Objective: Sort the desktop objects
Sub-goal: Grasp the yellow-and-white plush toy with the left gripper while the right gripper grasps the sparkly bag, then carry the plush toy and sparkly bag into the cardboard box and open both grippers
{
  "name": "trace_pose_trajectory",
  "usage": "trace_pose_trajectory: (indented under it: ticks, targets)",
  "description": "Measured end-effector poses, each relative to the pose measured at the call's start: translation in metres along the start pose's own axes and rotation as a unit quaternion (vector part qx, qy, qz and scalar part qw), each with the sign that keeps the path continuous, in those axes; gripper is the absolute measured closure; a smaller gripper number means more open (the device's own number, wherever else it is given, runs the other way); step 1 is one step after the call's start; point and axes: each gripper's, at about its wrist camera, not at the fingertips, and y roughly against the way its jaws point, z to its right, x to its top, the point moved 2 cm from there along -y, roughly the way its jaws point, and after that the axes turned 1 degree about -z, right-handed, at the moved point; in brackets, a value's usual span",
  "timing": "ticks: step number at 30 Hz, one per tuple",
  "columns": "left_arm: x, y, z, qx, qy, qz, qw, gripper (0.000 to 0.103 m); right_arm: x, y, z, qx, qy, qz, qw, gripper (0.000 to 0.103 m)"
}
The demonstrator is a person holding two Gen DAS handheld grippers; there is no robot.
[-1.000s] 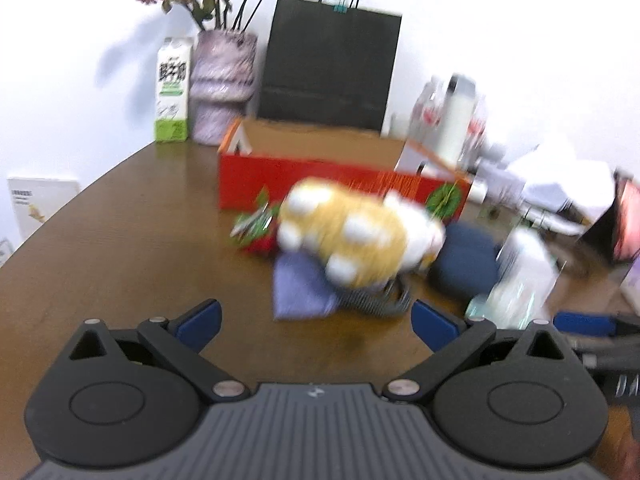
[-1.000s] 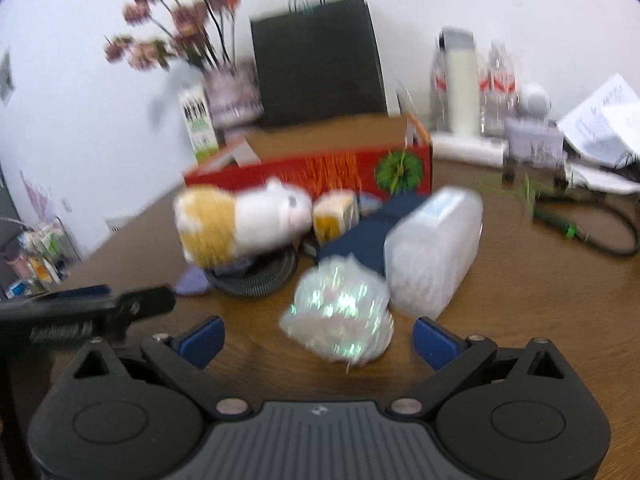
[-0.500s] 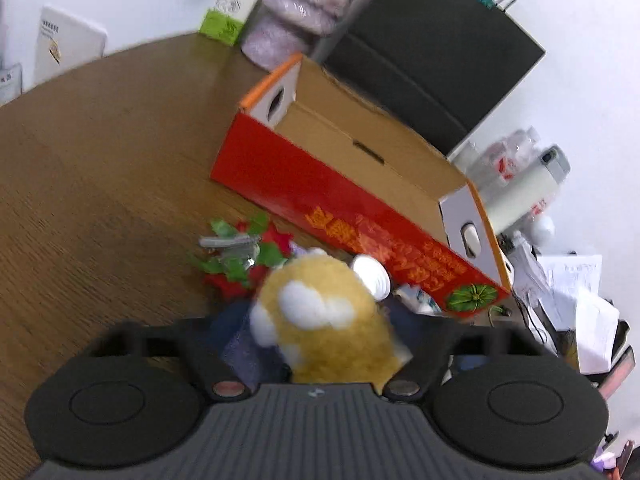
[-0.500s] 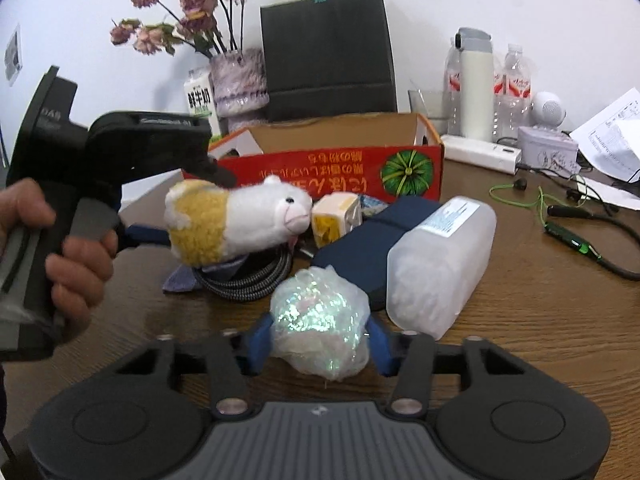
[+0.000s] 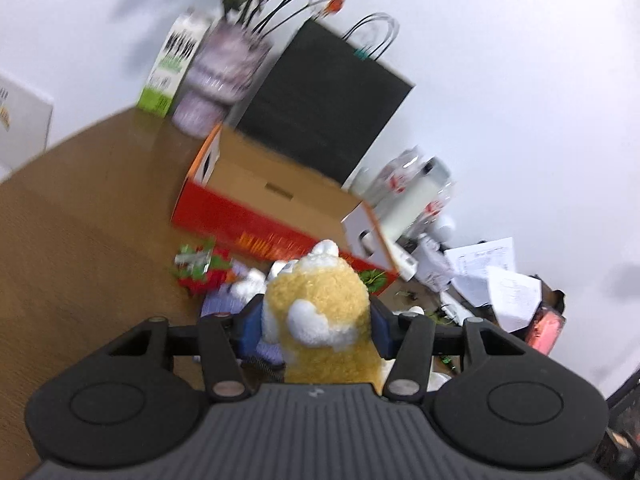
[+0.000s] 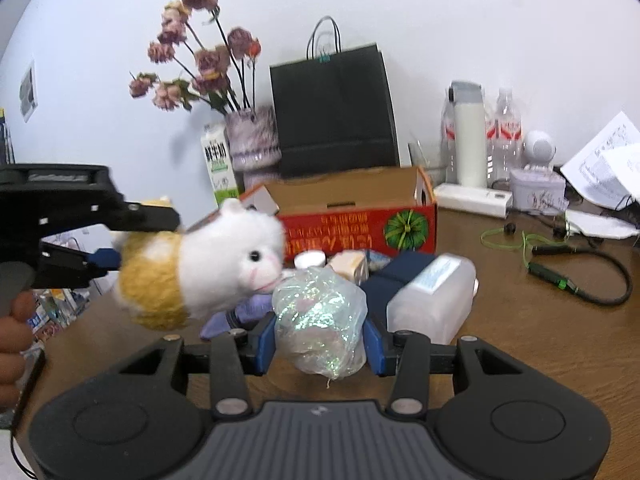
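While clamped in the left gripper (image 5: 314,326), plush (image 5: 320,312) hangs above counter (image 6: 560,344), short of box (image 6: 360,200) ahead; right gripper (image 6: 318,338) squeezes foil ball (image 6: 320,320), equally near.

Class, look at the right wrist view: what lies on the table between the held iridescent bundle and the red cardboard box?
A small white-capped jar and a yellowish carton lie between the iridescent bundle and the red cardboard box.

Yellow-and-white plush toy (image 6: 208,268) and crinkly iridescent wrap ball (image 6: 320,316), both held aloft.

Fuzzy plush toy (image 6: 224,264), iridescent crinkly film bundle (image 6: 320,316)
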Motion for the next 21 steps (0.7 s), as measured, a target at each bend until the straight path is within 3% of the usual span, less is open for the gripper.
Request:
trace_pose_trajectory:
  ticks: [5,10,12,14,16,18,21]
  targets:
    - [0.059,-0.010,0.009,-0.013,-0.048,-0.019,0.9986,0.049,0.055,-0.004,0.013,0.013,0.003,0.018,1.000,0.059]
    - [0.130,-0.076,0.017,0.021,-0.104,-0.070,0.9918,0.049,0.132,-0.069,0.034,0.019,-0.006,-0.008,1.000,0.059]
    - [0.153,-0.112,0.017,0.033,-0.120,-0.101,0.9870,0.049,0.157,-0.111,0.039,0.018,-0.006,-0.038,0.999,0.059]
    - [0.170,-0.152,0.017,0.037,-0.152,-0.139,0.9779,0.049,0.177,-0.155,0.047,0.010,-0.009,-0.074,0.997,0.059]
    - [0.177,-0.199,0.008,0.063,-0.177,-0.184,0.9649,0.049,0.188,-0.202,0.052,-0.009,-0.004,-0.105,0.994,0.059]
    - [0.177,-0.241,-0.009,0.094,-0.172,-0.222,0.9551,0.049,0.183,-0.248,0.055,-0.022,0.000,-0.151,0.988,0.059]
    - [0.173,-0.284,-0.032,0.099,-0.152,-0.252,0.9505,0.049,0.167,-0.300,0.057,-0.030,-0.006,-0.212,0.977,0.059]
